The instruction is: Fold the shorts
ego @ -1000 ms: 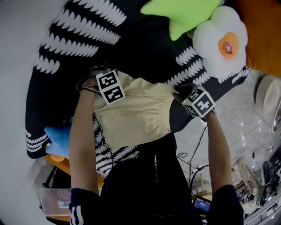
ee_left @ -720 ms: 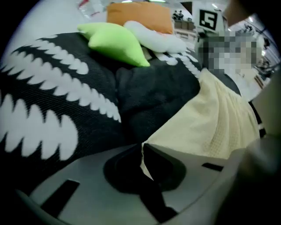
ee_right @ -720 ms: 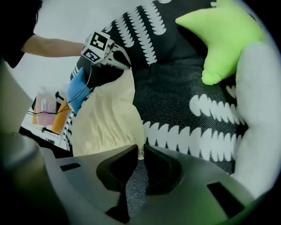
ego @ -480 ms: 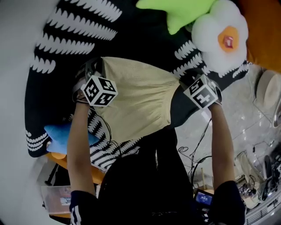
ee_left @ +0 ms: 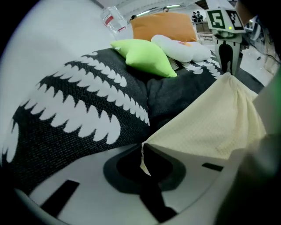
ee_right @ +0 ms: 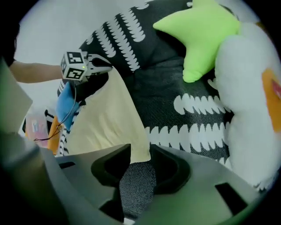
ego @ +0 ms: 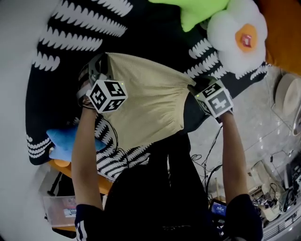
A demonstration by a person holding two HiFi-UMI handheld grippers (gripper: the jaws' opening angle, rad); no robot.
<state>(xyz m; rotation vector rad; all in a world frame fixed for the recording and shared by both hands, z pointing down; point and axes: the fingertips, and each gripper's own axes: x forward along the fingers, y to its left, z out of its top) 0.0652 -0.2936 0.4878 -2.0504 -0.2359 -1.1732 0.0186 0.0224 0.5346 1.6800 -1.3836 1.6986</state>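
Cream shorts (ego: 146,101), held spread over a black-and-white patterned cover (ego: 66,42)
Location: centre of the head view, stretched between two grippers at its upper corners, the lower edge drooping toward the person; left gripper (ee_left: 142,160), jaws pressed almost together, pinching a thin cream corner; right gripper (ee_right: 137,169), jaws part-way apart round a thicker bunch, cream edge plus a dark knit strip, probably the waistband; handling, as judged: light, soft and limp, sags between holds, not fragile, apt to slip from a shallow pinch; best taken at corners or along the doubled band, kept taut so a fold falls straight; green cushion (ego: 197,14) and white flower cushion (ego: 237,42) lie upper right, apart from the shorts
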